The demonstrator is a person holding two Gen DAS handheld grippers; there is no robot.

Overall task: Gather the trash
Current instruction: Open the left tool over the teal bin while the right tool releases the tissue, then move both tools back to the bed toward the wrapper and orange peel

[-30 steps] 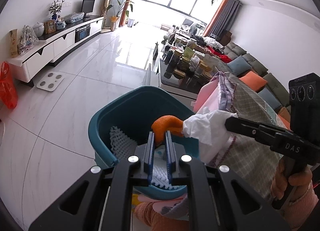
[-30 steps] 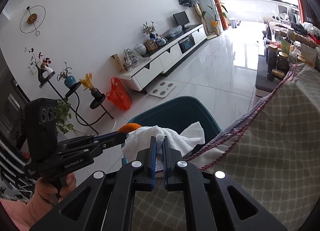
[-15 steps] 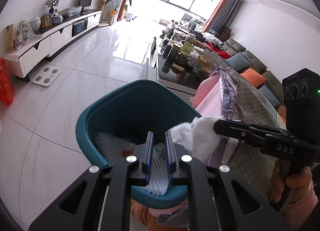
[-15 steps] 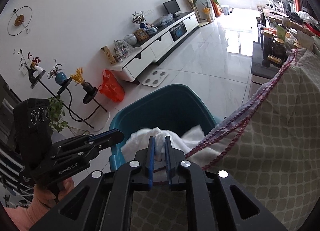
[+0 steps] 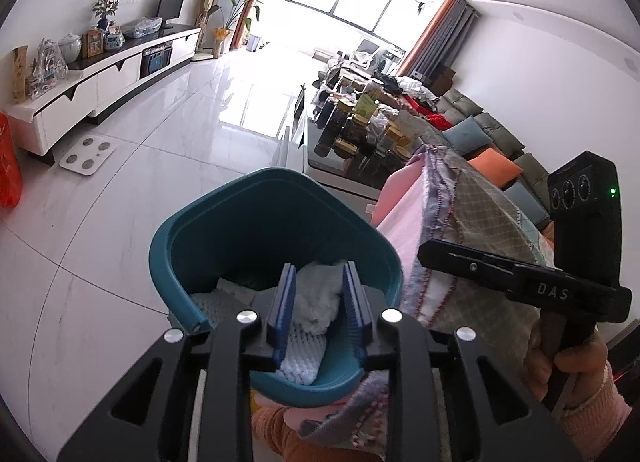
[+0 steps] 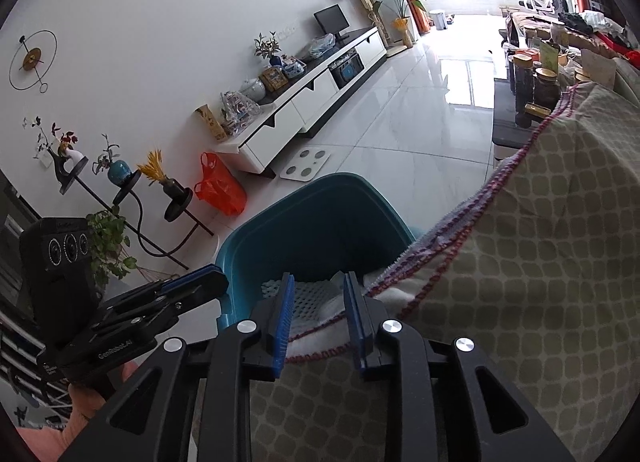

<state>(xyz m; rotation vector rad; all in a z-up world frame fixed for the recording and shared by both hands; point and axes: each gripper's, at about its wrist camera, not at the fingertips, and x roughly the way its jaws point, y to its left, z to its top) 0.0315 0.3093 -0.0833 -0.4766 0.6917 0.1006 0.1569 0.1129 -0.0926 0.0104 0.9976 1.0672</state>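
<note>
The tiled floor (image 5: 132, 165) runs back to a white TV cabinet (image 5: 100, 81) along the wall. At my right a checked cloth (image 6: 540, 221) hangs over furniture (red stitching along its edge). Below my two tools stands the teal bin (image 5: 256, 221), open at the top. Inside it lie a white foam net (image 5: 298, 358) and a crumpled white tissue (image 5: 320, 294), both resting loose on the bin's contents. My left gripper (image 5: 320, 310) hangs over the near rim; its jaws have just been opening, now stand partly apart, and grip nothing. My right gripper (image 6: 320, 310) hangs beside the cloth edge; its jaws have likewise just been opening, partly apart, with nothing held.
</note>
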